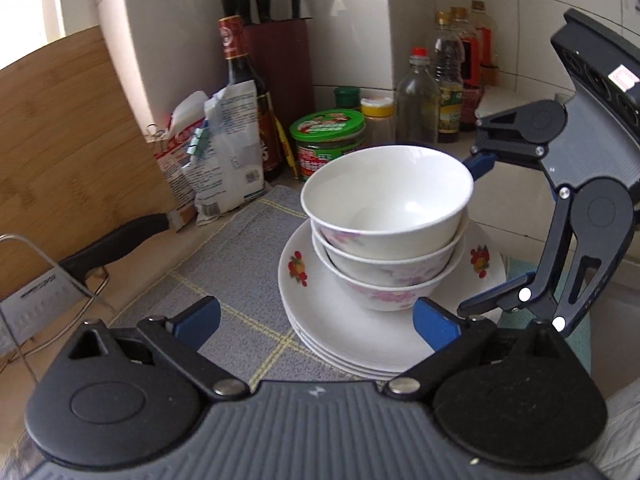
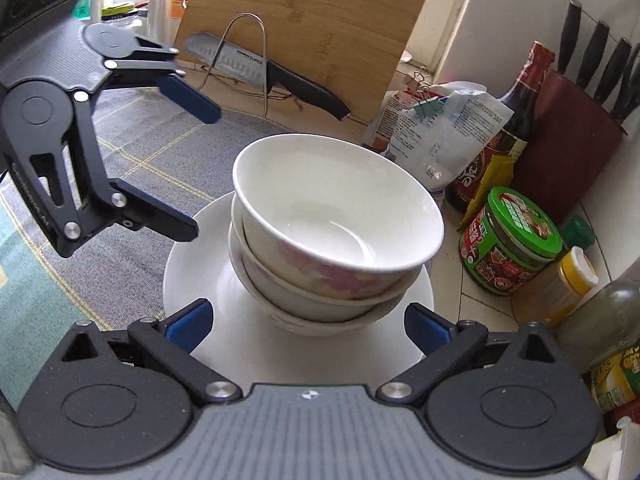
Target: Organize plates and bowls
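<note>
On the far left we see a bamboo cutting board leaning on the wall, and in front of it a black-handled knife resting in a wire rack. Next come clipped food bags and a dark sauce bottle, with a knife block behind them in the corner. Then a green-lidded jar, a yellow-capped shaker and a row of oil and vinegar bottles line the tiled wall.

In the middle of our grey checked mat sits the task's pile: three flowered bowls nested one in another, upright on a stack of white plates. Nothing lies between us and the pile; the jar and bags stand close behind it.

Our left gripper has its jaws spread wide and holds nothing, the right blue pad just by the lowest bowl, though we cannot tell if it touches. Our right gripper is likewise wide open and empty, its pads either side of the plates' near edge.
</note>
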